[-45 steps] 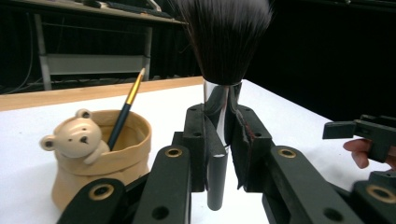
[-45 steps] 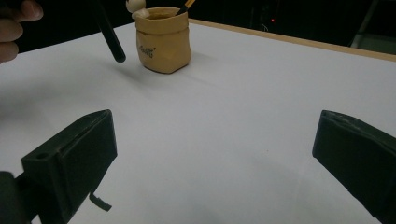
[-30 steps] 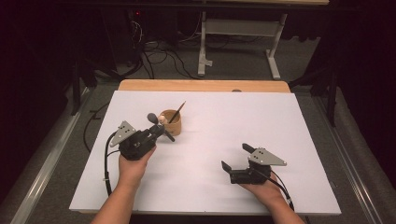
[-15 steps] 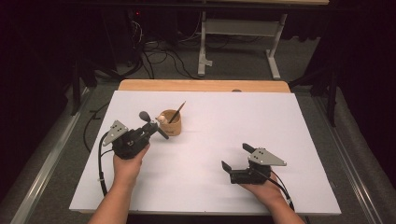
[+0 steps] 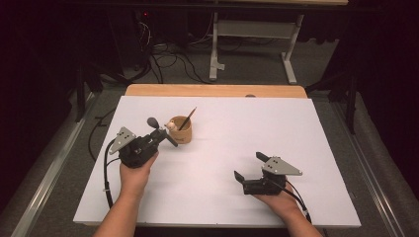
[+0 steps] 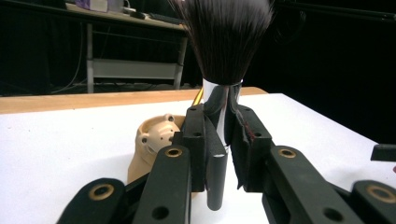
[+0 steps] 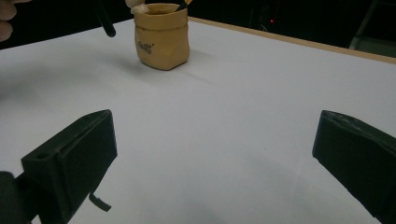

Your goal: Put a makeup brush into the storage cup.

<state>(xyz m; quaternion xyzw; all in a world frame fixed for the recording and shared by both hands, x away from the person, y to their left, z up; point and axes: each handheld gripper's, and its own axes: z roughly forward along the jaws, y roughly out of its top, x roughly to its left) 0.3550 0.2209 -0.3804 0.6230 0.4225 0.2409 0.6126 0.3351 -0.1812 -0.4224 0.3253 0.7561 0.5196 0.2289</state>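
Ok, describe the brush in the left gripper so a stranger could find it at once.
Start at the white table top and find the tan pot left of its middle. Just left of that pot, the left gripper is shut on a makeup brush. Its dark fluffy bristle head and shiny silver collar set it apart from the thin brown brush leaning in the pot.

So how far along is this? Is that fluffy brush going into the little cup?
One pencil-like stick already stands in the tan cup. The left gripper is clamped on the makeup brush, bristles up, just beside the cup, so it probably goes in next. The right gripper rests open on the white table, holding nothing.
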